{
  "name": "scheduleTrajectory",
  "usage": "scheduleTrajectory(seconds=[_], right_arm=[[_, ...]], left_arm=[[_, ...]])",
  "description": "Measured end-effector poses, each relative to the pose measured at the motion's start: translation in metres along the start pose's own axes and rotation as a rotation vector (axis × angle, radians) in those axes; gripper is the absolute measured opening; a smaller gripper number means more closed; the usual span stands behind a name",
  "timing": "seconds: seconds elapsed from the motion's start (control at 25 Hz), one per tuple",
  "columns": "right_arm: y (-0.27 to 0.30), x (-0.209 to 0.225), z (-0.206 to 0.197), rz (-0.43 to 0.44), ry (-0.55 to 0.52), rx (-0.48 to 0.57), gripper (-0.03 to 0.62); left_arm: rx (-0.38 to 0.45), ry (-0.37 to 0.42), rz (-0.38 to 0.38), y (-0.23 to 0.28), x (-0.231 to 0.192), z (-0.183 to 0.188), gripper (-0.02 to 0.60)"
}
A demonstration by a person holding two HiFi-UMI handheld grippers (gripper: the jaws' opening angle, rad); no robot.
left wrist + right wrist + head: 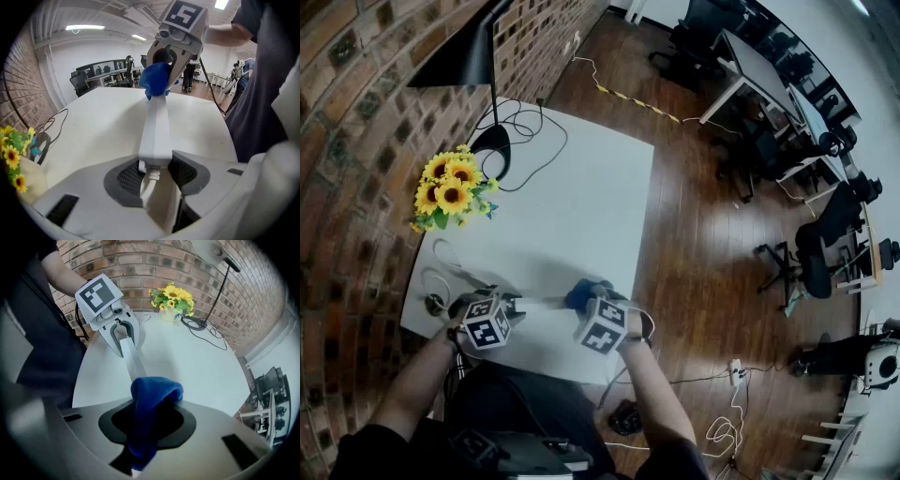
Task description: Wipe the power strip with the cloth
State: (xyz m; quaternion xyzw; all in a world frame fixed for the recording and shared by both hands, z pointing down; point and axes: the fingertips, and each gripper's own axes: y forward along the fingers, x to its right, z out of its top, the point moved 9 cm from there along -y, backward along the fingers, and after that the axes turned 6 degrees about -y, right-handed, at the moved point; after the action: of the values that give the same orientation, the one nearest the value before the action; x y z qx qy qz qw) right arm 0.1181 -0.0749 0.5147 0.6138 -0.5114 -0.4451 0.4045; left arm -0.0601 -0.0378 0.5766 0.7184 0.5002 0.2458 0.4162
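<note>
- Head view: both grippers sit low over the near edge of the white table [581, 187]. Their marker cubes cover most of the jaws, so the grips are hard to read from above.
- The left gripper [157, 169] is clamped on the near end of the power strip [156, 122], where its cord [150, 182] comes out. The cord drops out of sight between the jaws.
- The power strip lies flat on the table and runs from one gripper to the other. Its sockets cannot be made out in any view.
- The right gripper [149, 425] grasps the blue cloth [154, 392]. The cloth is bunched over the strip's far end and hides it.
- The cloth's lower part disappears into the dark gap between the right jaws.
- Sunflowers [450, 192] stand at the table's far left beside the brick wall.
- The person's arms are cut off at the bottom edge of the head view.
</note>
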Motion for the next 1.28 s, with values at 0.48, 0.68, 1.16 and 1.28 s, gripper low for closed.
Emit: scheduleTrajectory(seconds=[0.48, 0.68, 1.16, 1.28], right_arm=[[0.003, -0.007, 0.01, -0.033, 0.071, 0.049, 0.089], [0.005, -0.011, 0.017, -0.045, 0.083, 0.065, 0.089], [0.009, -0.026, 0.04, -0.092, 0.287, 0.208, 0.089], [0.011, -0.03, 0.046, -0.089, 0.379, 0.258, 0.091]], left_arm=[[0.015, -0.022, 0.01, -0.001, -0.001, -0.001, 0.172], [0.027, -0.024, 0.013, -0.001, 0.0, -0.002, 0.172], [0.05, -0.009, 0.008, -0.001, 0.0, -0.004, 0.172], [0.052, -0.003, 0.008, -0.001, -0.001, -0.005, 0.172]])
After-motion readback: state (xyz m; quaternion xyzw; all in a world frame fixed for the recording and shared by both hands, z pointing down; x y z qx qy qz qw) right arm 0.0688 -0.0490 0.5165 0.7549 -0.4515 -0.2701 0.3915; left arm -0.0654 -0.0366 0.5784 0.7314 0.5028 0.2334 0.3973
